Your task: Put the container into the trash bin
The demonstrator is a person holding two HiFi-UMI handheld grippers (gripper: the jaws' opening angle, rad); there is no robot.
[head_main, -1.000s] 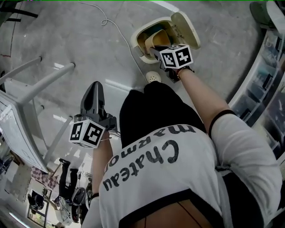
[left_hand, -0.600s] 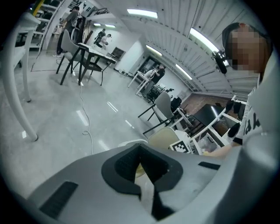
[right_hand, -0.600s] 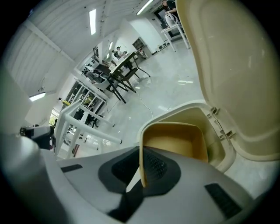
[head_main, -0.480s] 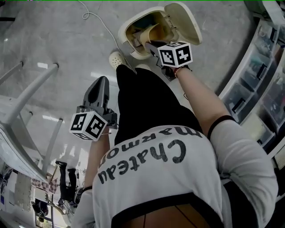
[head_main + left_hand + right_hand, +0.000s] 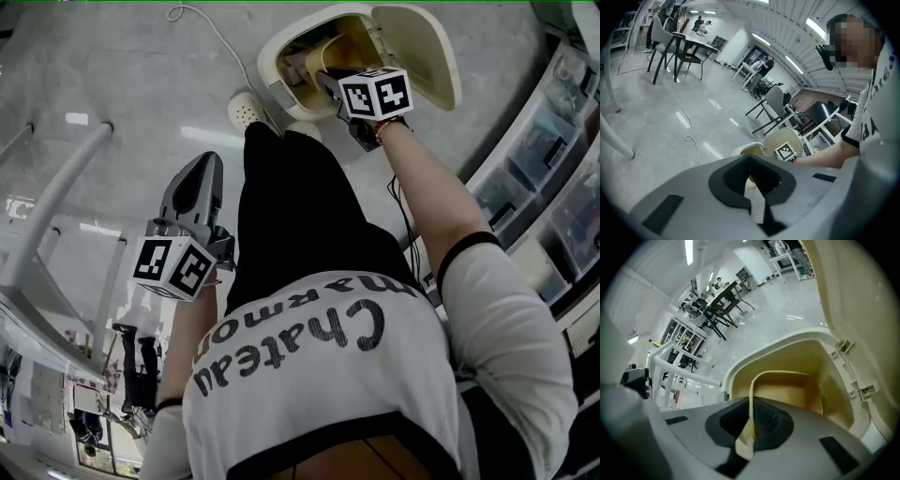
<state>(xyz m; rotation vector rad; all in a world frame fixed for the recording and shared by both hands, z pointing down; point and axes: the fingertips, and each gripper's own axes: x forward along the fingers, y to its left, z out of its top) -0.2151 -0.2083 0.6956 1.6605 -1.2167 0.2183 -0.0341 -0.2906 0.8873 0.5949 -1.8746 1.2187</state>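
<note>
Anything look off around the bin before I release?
Nothing stands out. The right gripper pinches the container by its rim at the mouth of the bin, and the lid is up. No spill or damage shows.

The right arm reaches straight out ahead of the torso. Its right gripper is tipped steeply downward, with the jaws pinched on the thin wall of the container. The left arm is bent close to the side, and the left gripper (held well back from the other) slants downward, jaws together with nothing between them.
</note>
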